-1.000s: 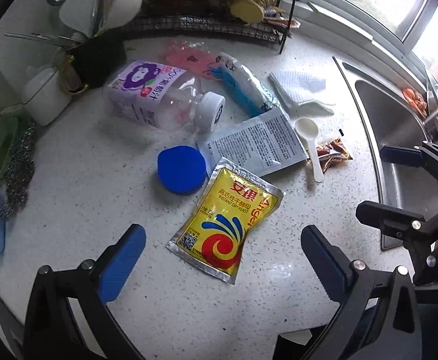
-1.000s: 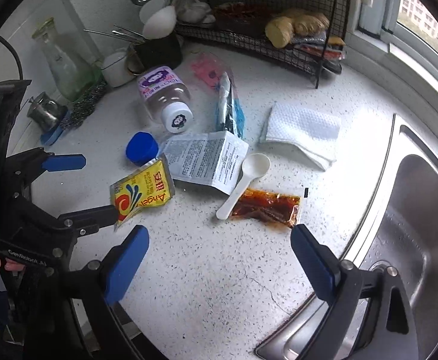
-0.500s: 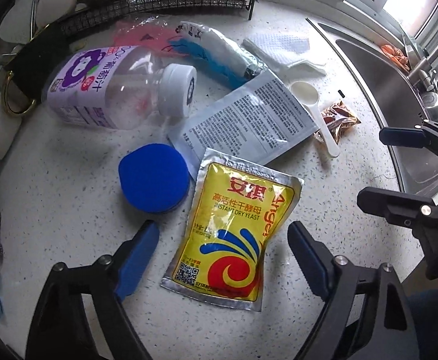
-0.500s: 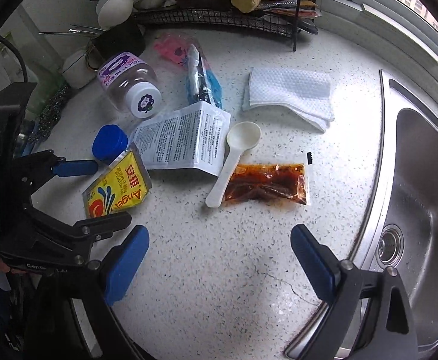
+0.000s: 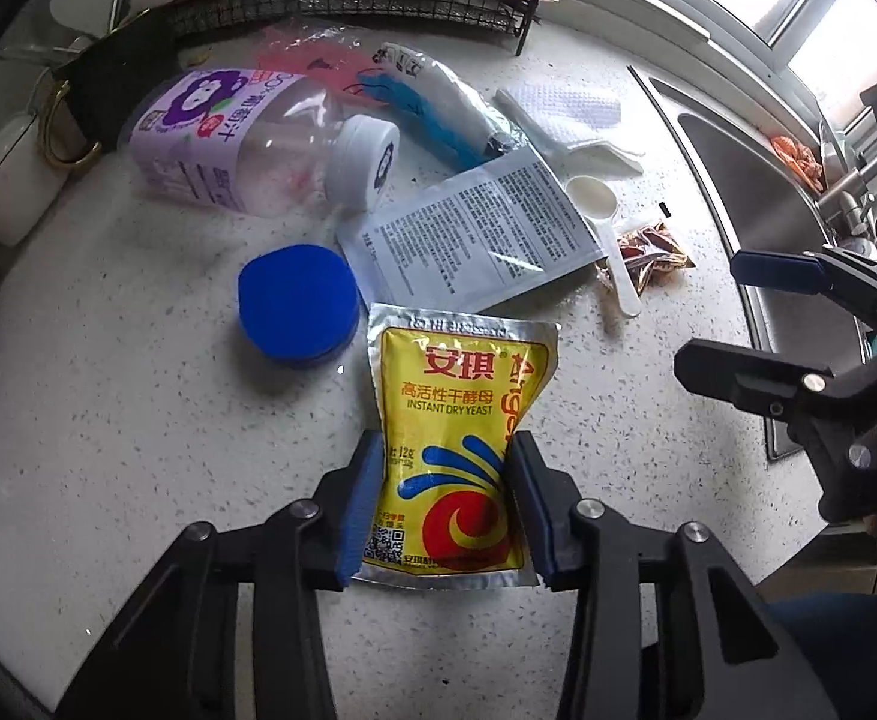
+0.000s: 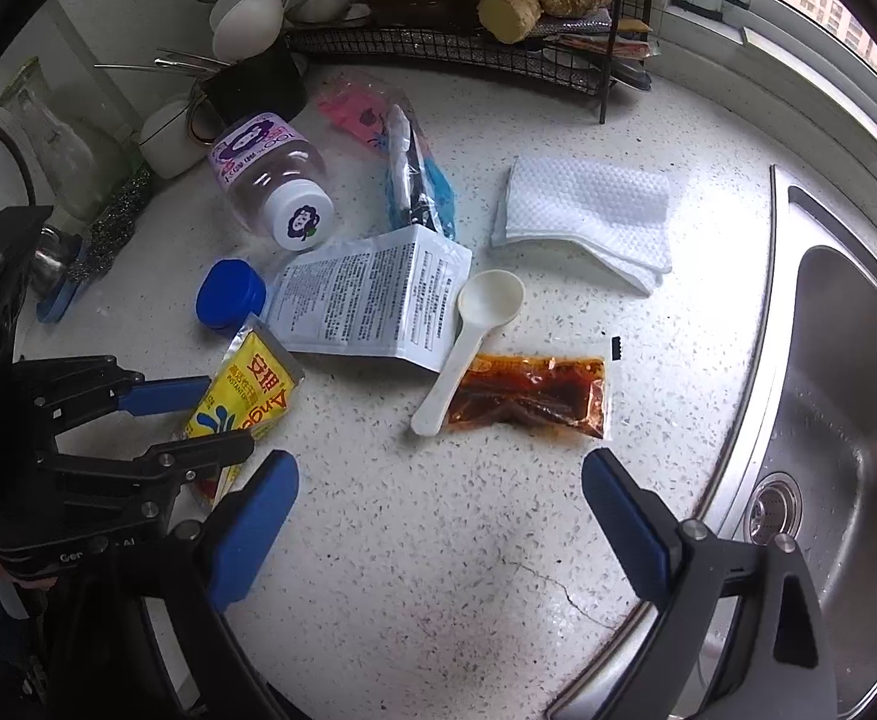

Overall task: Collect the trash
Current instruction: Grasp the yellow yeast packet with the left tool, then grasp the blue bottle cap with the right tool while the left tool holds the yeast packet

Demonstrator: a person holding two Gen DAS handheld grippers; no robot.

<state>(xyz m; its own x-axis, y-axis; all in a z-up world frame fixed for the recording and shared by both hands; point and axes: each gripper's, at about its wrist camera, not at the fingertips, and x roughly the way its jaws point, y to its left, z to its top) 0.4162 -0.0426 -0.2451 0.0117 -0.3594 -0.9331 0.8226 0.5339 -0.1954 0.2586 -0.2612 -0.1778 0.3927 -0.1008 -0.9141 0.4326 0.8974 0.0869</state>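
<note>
MOVED: left gripper [image 5: 444, 504] jaws have just been closing, now clamping the yeast sachet [image 5: 456, 450] by its edges, flat on the bench [image 5: 138, 420] at 6 o'clock | right gripper [image 6: 438, 516] spread, empty | PROGRESS: nothing collected yet | COUNT: one bottle [image 5: 246, 144], one blue cap [image 5: 297, 300], one spoon [image 6: 468, 348], one sauce packet [image 6: 528, 396], one napkin [image 6: 588, 210]

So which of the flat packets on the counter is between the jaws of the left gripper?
The yellow yeast packet. The left gripper pinches its lower half, having just been closing. The grey printed packet and the red sauce packet lie free.
</note>
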